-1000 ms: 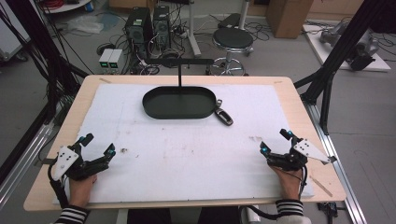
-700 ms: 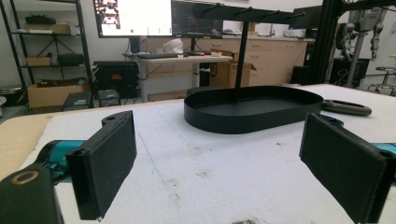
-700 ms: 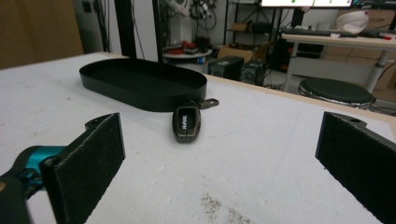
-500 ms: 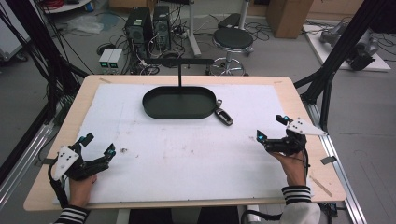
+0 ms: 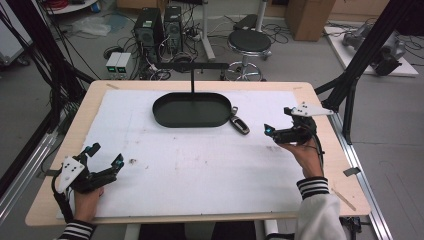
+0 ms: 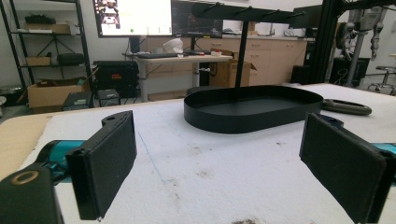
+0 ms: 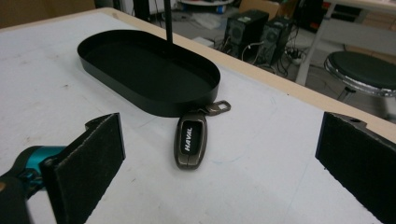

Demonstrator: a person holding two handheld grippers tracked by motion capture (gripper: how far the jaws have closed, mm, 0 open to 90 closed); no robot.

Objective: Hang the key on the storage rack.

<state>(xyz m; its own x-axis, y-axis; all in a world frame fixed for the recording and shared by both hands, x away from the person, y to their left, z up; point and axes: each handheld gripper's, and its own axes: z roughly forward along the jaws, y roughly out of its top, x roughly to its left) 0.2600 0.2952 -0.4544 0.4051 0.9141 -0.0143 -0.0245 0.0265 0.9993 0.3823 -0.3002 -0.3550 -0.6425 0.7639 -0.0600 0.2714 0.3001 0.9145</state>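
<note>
A dark key fob [image 5: 240,124] lies flat on the white mat, just right of a black oval tray [image 5: 192,110]. In the right gripper view the fob [image 7: 189,139] reads HAVAL and its metal loop touches the tray's wall [image 7: 154,105]. My right gripper [image 5: 278,120] hovers open a short way right of the fob, jaws wide apart with nothing between them [image 7: 219,163]. My left gripper [image 5: 106,154] rests open near the table's front left corner, far from both. In its own view, the left gripper [image 6: 219,168] has the tray [image 6: 224,119] and the fob [image 6: 348,107] ahead of it.
A black post with a crossbar [image 5: 192,75] rises at the tray's back edge. The white mat [image 5: 200,165] covers most of the wooden table [image 5: 340,165]. Beyond the far edge stand a stool [image 5: 249,42] and computer cases [image 5: 159,25] on the floor.
My right gripper has moved forward and left from the front right corner toward the key fob, staying open. The left gripper has not moved.
</note>
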